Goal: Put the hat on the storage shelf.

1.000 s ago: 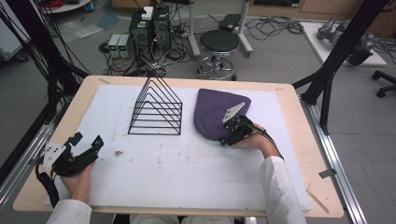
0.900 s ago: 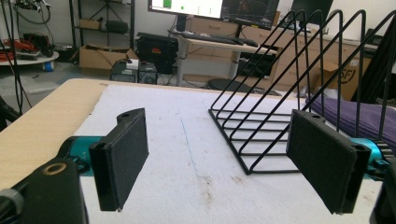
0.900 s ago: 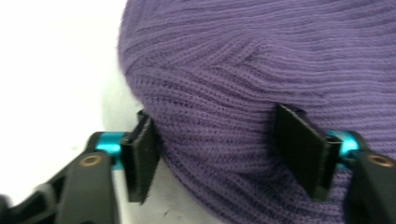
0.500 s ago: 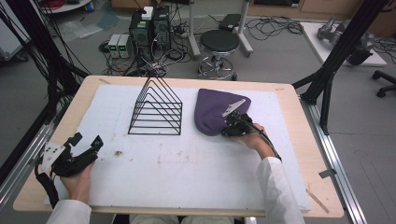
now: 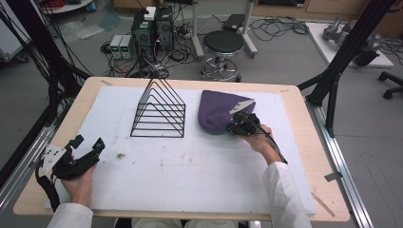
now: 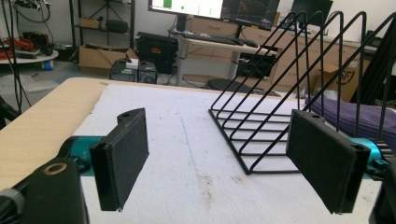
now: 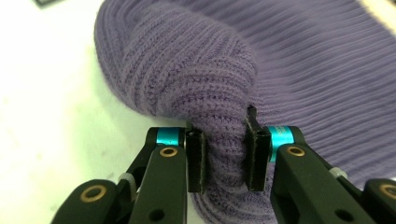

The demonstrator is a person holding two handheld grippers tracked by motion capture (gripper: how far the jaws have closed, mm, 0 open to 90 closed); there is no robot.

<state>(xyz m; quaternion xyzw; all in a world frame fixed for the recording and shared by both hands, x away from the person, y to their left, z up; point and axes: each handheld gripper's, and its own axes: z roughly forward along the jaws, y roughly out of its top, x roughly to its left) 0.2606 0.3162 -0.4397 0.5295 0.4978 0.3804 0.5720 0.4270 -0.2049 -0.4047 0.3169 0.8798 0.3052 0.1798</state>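
Right gripper (image 7: pixel 225 156) just closed, pinching hat (image 7: pixel 299 60) edge for lifting (left gripper (image 6: pixel 224 161) wide open, empty, idle).

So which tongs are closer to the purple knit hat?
Right. The right tongs pinch a fold of the hat; the left tongs sit open beyond the wire rack.

We note the hat's (image 7: pixel 299 70) far part cut off by the right gripper view's edges; its pinched fold hides between the jaws.
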